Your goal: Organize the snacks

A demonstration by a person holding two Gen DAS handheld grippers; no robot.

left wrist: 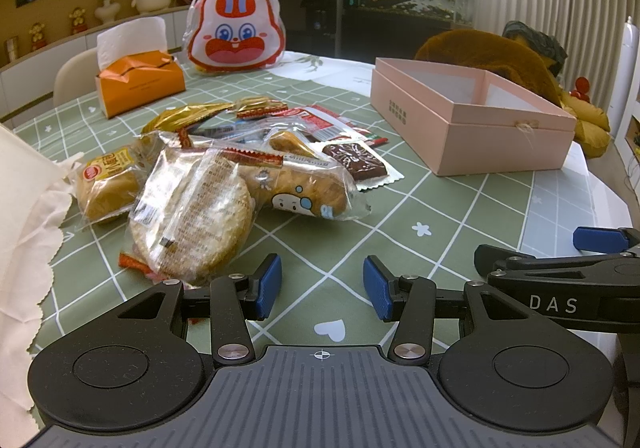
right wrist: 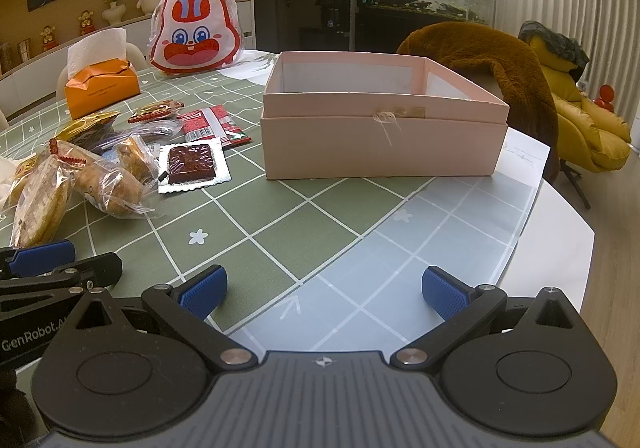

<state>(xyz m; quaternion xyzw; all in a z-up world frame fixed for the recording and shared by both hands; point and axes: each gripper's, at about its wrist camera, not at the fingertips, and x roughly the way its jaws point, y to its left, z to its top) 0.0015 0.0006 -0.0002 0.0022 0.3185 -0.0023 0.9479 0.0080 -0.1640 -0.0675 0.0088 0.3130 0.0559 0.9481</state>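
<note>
A pile of wrapped snacks lies on the green checked tablecloth. It holds a round cracker pack, a cartoon bread pack, a small cake pack, a dark brown bar and gold and red packets behind. The pile also shows in the right wrist view. An open pink box stands to the right of the pile and looks empty; it also shows in the left wrist view. My left gripper is open and empty just in front of the cracker pack. My right gripper is open and empty, in front of the box.
An orange tissue box and a rabbit-shaped bag stand at the back of the table. A white cloth lies at the left edge. A brown fleece hangs over a chair behind the box. The table edge runs at the right.
</note>
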